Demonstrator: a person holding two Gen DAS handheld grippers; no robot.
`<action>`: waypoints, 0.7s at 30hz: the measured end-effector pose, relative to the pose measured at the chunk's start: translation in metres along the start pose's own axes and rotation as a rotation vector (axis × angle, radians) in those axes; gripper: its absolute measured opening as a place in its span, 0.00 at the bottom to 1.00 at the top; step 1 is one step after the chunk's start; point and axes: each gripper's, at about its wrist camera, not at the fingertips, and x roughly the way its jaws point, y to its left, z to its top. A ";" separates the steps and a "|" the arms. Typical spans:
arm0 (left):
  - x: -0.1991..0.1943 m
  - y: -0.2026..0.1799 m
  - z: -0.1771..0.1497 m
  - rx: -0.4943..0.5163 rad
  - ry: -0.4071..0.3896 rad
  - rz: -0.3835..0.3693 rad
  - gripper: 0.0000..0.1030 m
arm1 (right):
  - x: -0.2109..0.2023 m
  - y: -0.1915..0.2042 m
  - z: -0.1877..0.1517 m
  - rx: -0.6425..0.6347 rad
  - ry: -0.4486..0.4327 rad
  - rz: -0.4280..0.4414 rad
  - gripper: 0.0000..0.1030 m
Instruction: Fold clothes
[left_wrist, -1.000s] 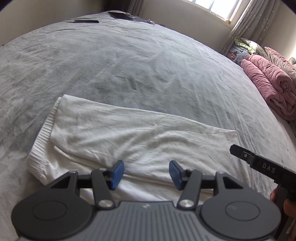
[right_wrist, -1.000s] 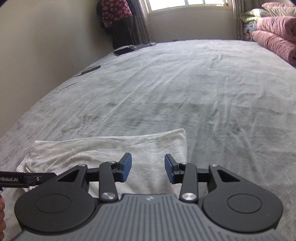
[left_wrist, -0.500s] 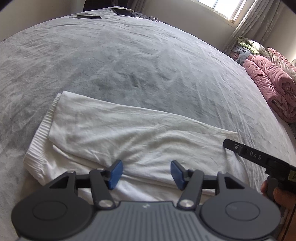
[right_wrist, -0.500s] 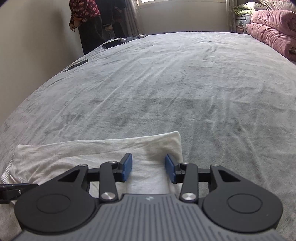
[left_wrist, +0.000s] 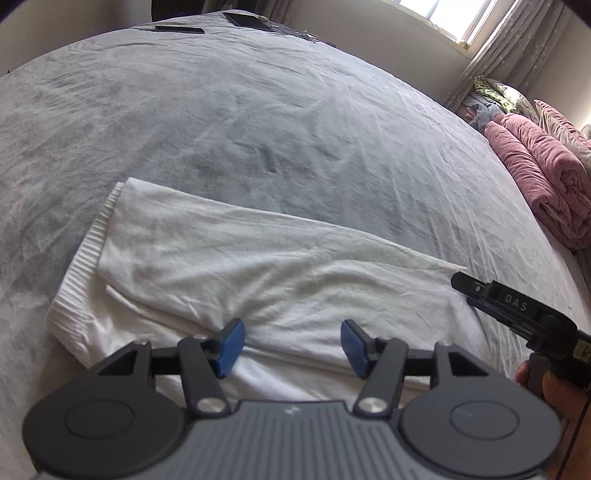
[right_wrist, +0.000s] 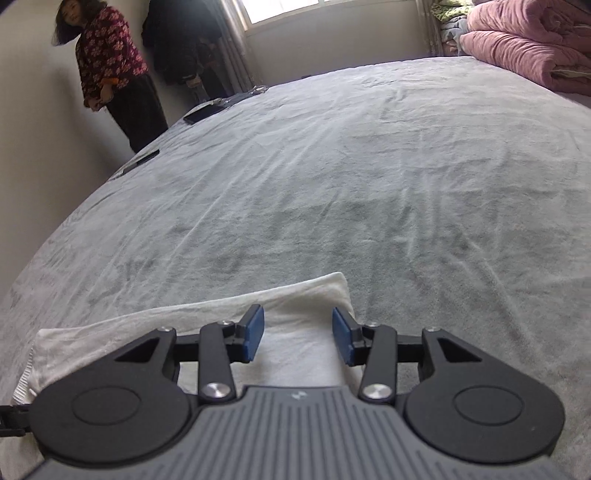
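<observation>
Left gripper (left_wrist: 288, 343) and right gripper (right_wrist: 297, 334), both parted and empty, hover above the folded white knit garment (left_wrist: 258, 269), apparently positioned for the next fold.

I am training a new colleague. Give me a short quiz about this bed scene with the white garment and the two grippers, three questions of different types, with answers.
1. True or false: the white garment lies partly folded on the grey bedspread.
2. Multiple choice: what lies at the right edge of the bed? A) pink rolled quilts B) a laundry basket C) a stack of books
3. Fill in: the ribbed hem of the garment, in the left wrist view, is at its ____ end.

Key
1. True. Layers overlap.
2. A, the pink quilts.
3. Left. The ribbed hem is there; the left gripper and right gripper are both open, nothing held.
</observation>
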 end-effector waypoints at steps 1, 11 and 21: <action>0.000 0.000 0.000 -0.001 0.000 -0.001 0.58 | -0.004 -0.002 -0.003 0.018 -0.007 0.006 0.44; -0.002 0.004 0.000 -0.011 0.001 -0.004 0.58 | -0.048 -0.008 -0.039 0.060 -0.041 0.069 0.45; -0.005 0.006 -0.002 -0.006 -0.009 -0.008 0.58 | -0.075 -0.002 -0.069 -0.032 -0.045 0.064 0.46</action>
